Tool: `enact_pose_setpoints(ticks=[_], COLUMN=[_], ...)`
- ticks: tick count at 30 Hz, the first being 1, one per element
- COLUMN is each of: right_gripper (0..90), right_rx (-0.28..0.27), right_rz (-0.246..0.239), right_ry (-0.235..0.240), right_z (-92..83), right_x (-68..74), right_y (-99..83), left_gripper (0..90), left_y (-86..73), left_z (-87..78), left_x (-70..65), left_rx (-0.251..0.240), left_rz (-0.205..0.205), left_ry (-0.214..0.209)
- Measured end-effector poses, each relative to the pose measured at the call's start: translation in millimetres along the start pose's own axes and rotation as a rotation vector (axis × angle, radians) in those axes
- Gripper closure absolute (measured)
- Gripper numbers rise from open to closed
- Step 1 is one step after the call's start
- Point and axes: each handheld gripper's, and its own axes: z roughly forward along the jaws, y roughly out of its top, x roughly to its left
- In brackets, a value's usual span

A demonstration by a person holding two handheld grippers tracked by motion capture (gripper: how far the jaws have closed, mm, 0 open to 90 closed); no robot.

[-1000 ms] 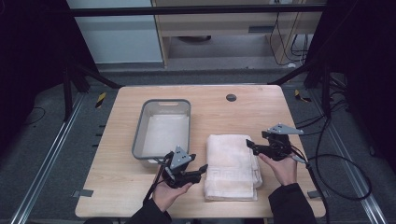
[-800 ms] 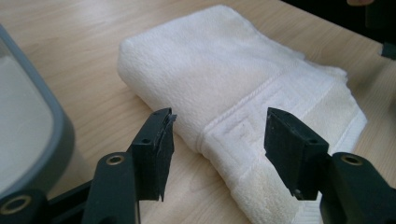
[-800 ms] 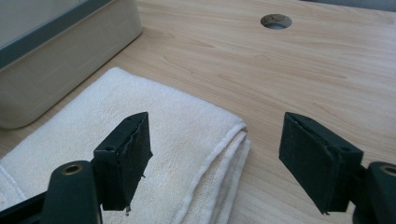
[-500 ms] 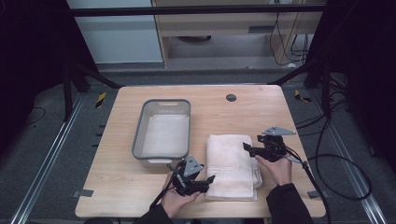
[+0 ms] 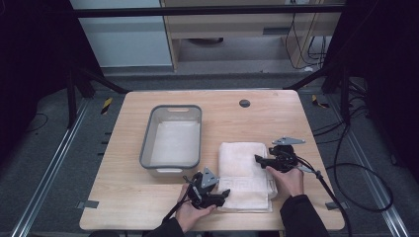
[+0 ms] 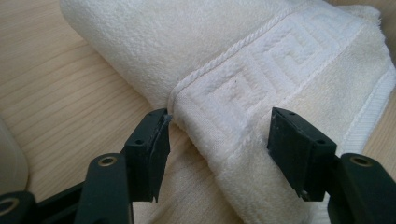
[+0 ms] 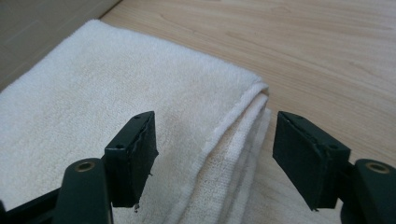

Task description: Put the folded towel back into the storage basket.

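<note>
On the left part of the wooden table (image 5: pixel 123 197) stands a grey bin (image 5: pixel 171 136) with something pale and flat lying on its bottom, maybe another cloth; this cannot be said for sure. Just right of the bin, near the front edge, lies the folded white towel (image 5: pixel 245 173), flat on the wood and not yet lifted. At its near left corner waits the left gripper (image 5: pixel 211 197) — the jaws stand apart, one on each side of the folded edge with the woven key pattern, and one jaw touches the seam but nothing is pinched. At the right edge of the towel is the right gripper (image 5: pixel 262 160), low over the cloth, and its jaws are also spread, around the stacked layers of the fold, without pressing them.

So the approach seems finished on both sides. What is left, as it looks, is almost everything — to close on the towel, raise it and probably carry it to the bin.
</note>
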Motion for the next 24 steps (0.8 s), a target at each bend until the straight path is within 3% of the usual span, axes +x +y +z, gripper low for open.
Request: enact_pose_setpoints(ticks=[10, 12, 24], right_gripper=[34.7, 35.5, 42.3], right_rx=[0.038, 0.041, 0.078], right_rz=[0.003, 0.037, 0.114], right_ry=[0.006, 0.02, 0.072], right_z=[8.9, 10.7, 16.9], right_x=[0.4, -1.6, -5.2], right_y=[-4.0, -6.1, -8.7], left_gripper=[36.4, 36.4, 39.0], left_y=[-4.7, -4.7, -3.3], left_z=[9.4, 11.5, 17.3], left_x=[2.3, 3.4, 9.7], left_rx=[0.014, 0.025, 0.044], left_rz=[-0.037, -0.049, -0.084], left_ry=[-0.018, -0.029, -0.092])
